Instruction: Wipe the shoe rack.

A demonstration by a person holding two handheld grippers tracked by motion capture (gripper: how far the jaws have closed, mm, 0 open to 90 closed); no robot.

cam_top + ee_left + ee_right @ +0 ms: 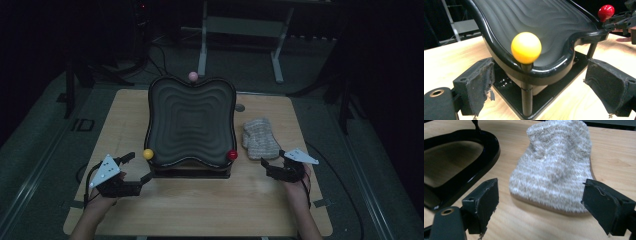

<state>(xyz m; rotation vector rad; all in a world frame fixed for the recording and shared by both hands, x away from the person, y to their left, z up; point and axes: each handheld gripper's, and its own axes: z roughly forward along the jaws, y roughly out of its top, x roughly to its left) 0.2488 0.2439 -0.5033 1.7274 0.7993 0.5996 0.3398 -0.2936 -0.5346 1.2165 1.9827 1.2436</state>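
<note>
We see the right tool (540, 205) with its jaws spread wide, nothing between them, aimed at the fuzzy beige-and-white striped sock (554, 167) that lies flat on the bench (200, 210) just right of the black wavy rack (191, 125). The left tool (541, 90) is spread too, its pads either side of the post under the yellow knob (526, 47) without pressing on it. As we judge it, the soft sock is the main risk: if the jaws come down too shallow they may pinch only the nap or the top layer, and the sock would slip out or unfold when lifted. Coming in too steeply could drive the pads into the bench. The rack's rim and its red knob (232, 154) sit near the sock, so a wide swing could knock the rack, and the left tool, not clamped on it, would not hold it steady.
</note>
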